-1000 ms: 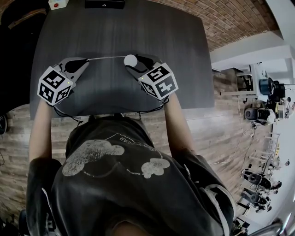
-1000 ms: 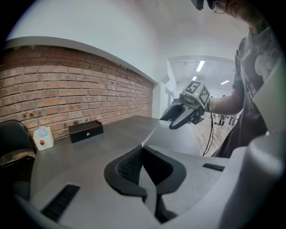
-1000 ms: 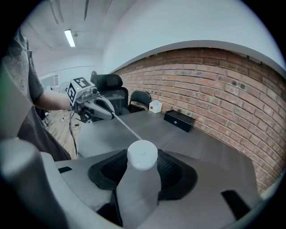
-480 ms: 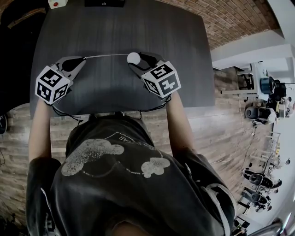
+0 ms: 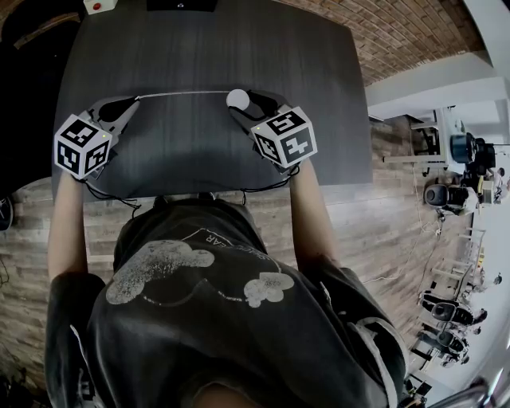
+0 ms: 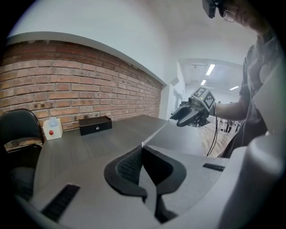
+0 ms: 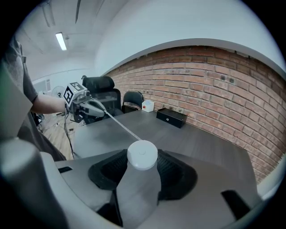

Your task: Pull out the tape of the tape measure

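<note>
Over the dark table (image 5: 199,48), the round white tape measure (image 5: 237,99) (image 7: 142,154) sits between the pads of my right gripper (image 5: 241,100) (image 7: 143,166), which is shut on it. A thin pale tape (image 5: 182,94) (image 7: 123,127) (image 6: 156,134) runs taut from the case leftward to my left gripper (image 5: 137,99) (image 6: 142,146). The left jaws are shut on the tape's end. In the left gripper view the right gripper (image 6: 193,112) shows at the far end of the tape; in the right gripper view the left gripper (image 7: 91,108) shows the same way.
A black box (image 5: 182,5) (image 6: 95,125) (image 7: 171,117) and a small white device with a red button (image 5: 97,6) (image 6: 52,129) (image 7: 147,105) stand at the table's far edge by the brick wall (image 6: 67,89). Black chairs (image 7: 100,91) stand beyond the left end.
My left gripper has moved further left with the tape's end, so the stretch of tape between the grippers is longer. The right gripper has shifted slightly right.
</note>
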{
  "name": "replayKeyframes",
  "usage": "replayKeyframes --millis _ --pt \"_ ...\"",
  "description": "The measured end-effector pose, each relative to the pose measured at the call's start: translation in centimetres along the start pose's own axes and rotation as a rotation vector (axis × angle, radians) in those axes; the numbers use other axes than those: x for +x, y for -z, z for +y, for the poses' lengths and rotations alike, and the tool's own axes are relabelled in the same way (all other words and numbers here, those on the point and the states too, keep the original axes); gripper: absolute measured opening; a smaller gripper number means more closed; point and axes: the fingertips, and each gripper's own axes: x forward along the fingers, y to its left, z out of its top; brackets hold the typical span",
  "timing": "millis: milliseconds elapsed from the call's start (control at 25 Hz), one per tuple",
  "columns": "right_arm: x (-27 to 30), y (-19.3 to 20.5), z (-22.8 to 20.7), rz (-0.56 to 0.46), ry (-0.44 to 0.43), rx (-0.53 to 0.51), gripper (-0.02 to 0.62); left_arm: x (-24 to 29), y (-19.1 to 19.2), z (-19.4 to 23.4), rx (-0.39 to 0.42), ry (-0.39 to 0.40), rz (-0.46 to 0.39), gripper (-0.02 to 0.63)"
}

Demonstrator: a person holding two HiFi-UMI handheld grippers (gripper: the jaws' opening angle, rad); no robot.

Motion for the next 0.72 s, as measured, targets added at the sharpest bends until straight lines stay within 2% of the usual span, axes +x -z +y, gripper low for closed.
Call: replayKeyframes --millis 200,480,720 --pt "-0.1 0.1 -0.5 0.002 0.016 -0.006 0.229 0.0 -0.1 0.3 -0.002 -0.011 -0.002 0.009" --pt "-1.2 0.7 -2.4 0.005 0.07 0.023 0.229 -1.3 0.5 2.1 -0.048 -0.048 -0.013 0.009" --pt "-1.2 0.7 -2.6 0.003 0.071 0.029 0.229 -1.6 0.8 2.8 -0.069 -0.071 -0.013 0.009"
